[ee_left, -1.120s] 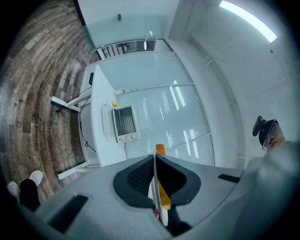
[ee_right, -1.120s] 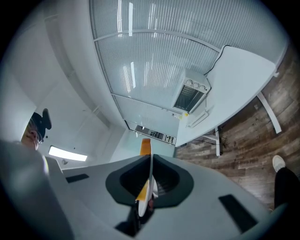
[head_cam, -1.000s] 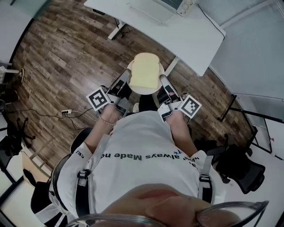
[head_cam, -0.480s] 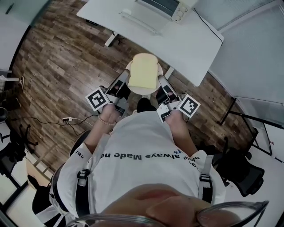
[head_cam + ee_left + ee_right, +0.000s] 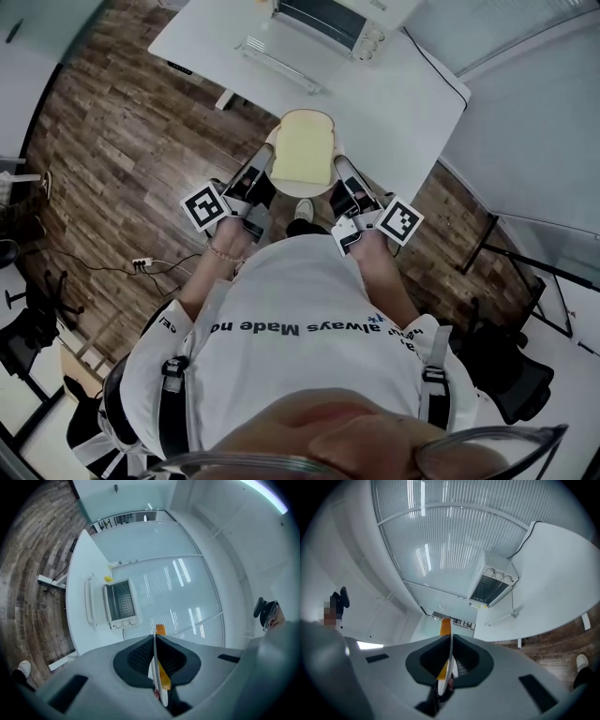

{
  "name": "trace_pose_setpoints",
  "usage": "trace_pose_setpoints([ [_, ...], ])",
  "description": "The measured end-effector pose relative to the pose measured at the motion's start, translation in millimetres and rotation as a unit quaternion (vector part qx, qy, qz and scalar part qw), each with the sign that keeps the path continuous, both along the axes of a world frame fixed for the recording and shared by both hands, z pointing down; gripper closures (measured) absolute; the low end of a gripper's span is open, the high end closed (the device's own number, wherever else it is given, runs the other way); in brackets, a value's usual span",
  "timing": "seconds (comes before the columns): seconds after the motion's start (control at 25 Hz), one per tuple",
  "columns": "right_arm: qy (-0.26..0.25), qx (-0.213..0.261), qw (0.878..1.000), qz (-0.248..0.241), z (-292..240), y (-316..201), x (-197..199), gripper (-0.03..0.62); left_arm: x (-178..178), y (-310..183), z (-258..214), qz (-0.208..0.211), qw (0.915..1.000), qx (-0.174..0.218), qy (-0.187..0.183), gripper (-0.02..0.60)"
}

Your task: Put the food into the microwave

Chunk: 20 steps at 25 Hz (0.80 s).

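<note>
The slice of bread (image 5: 302,148) lies flat on a small white plate (image 5: 298,191), and the plate is held in the air between the two tools, over the near edge of the white table (image 5: 403,94). The left tool (image 5: 265,167) is closed on the left rim of the plate. In the left gripper view its jaws press together on the thin white edge of the plate (image 5: 154,665), and the orange-brown crust of the bread (image 5: 161,630) shows just behind them. The right tool (image 5: 339,169) is closed in the same way on the right rim. In the right gripper view the plate edge (image 5: 449,660) stands between the jaws, with the crust (image 5: 445,626) above it.

The microwave (image 5: 328,19) stands on the far part of the table, well apart from the plate. Its door (image 5: 279,56) is open and hangs down toward the person. Both gripper views show it: (image 5: 119,603) and (image 5: 492,588).

Each tool carries a marker cube, the left one (image 5: 206,208) and the right one (image 5: 401,221). Below the plate one shoe (image 5: 305,210) of the person stands on the wooden floor (image 5: 122,122).
</note>
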State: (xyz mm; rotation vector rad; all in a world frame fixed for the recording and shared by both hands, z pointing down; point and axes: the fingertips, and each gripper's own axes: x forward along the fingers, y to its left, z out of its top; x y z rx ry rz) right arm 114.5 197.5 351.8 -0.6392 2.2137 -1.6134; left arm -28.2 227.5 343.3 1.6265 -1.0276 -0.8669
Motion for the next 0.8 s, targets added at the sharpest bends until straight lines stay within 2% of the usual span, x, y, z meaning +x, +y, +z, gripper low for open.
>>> trace_pose_setpoints([
  [0.16, -0.002, -0.005, 1.000, 0.000, 3, -33, 6, 0.572, 6, -35, 2, 0.000, 1.0000, -0.003, 0.001, 0.563],
  [0.8, 0.002, -0.010, 1.000, 0.001, 8, -85, 13, 0.572, 14, -89, 7, 0.003, 1.0000, -0.005, -0.002, 0.563],
])
